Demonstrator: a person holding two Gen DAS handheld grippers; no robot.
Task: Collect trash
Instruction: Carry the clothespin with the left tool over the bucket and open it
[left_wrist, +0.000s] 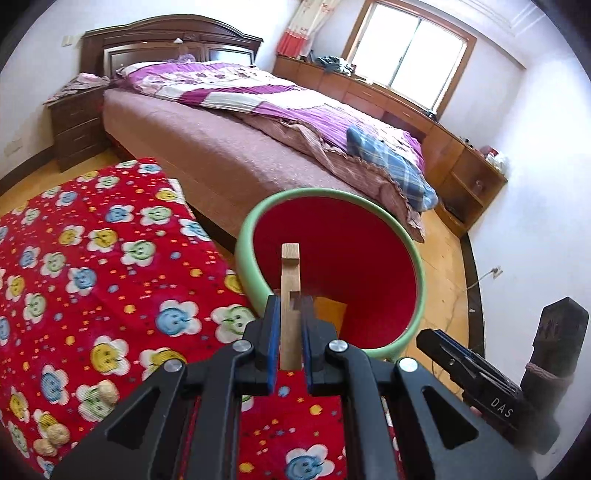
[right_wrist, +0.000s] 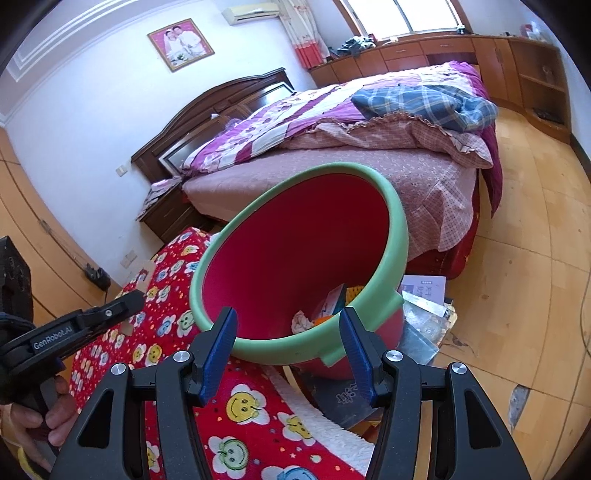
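A red bin with a green rim (left_wrist: 332, 266) stands on the floor beside the table with the red flowered cloth (left_wrist: 92, 258). My left gripper (left_wrist: 290, 314) is shut on a thin wooden stick (left_wrist: 290, 280), held upright over the near edge of the bin. Peanut shells (left_wrist: 105, 393) lie on the cloth at the lower left. In the right wrist view my right gripper (right_wrist: 288, 332) is open and empty, its fingers just above the bin's near rim (right_wrist: 280, 349). Crumpled paper and wrappers (right_wrist: 325, 310) lie in the bin's bottom.
A bed (left_wrist: 258, 122) with a purple quilt stands behind the bin. A nightstand (left_wrist: 77, 122) is at its left, wooden cabinets (left_wrist: 461, 158) run under the window. Papers and foil bags (right_wrist: 424, 306) lie on the wooden floor right of the bin.
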